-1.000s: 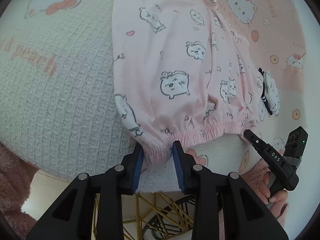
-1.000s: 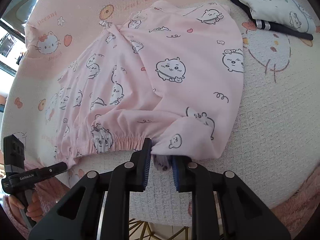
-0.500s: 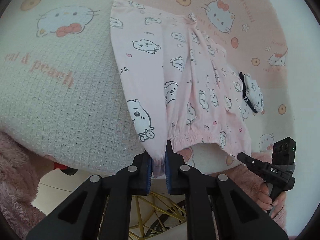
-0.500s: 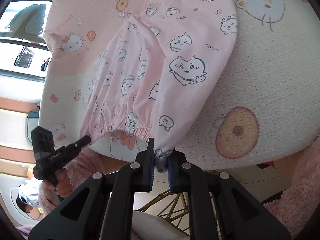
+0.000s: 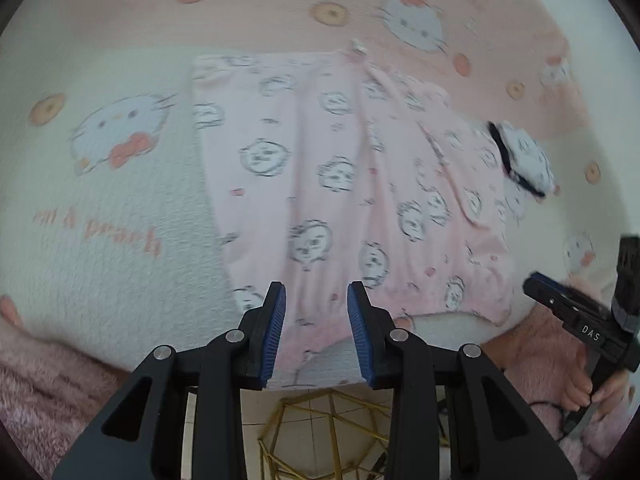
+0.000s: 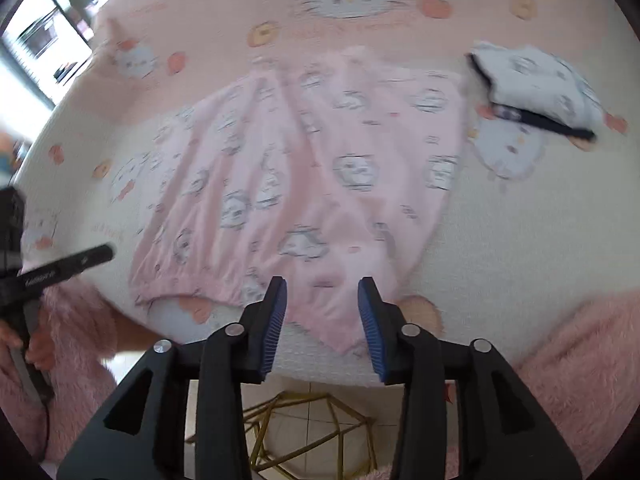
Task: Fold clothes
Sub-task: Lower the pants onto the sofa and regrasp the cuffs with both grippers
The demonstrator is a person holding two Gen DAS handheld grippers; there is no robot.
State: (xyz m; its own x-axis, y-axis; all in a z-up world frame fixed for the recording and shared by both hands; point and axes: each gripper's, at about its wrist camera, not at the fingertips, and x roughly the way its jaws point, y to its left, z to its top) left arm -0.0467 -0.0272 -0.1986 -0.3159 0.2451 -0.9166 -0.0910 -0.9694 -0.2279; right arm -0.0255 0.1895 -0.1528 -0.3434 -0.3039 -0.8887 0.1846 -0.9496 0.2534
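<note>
Currently both my left gripper [image 5: 316,336] and right gripper [image 6: 322,328] gape empty over the soft, limp pink pyjama trousers [image 5: 360,200]; I would pinch the elastic cuffs at the near table edge.

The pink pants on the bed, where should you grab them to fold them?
Probably the pink pants are best gripped at the gathered cuffs on the near edge, coming in from the bed's near side. That hem is thick, overhangs the blanket slightly, and lies right ahead of both open grippers, left and right.
</note>
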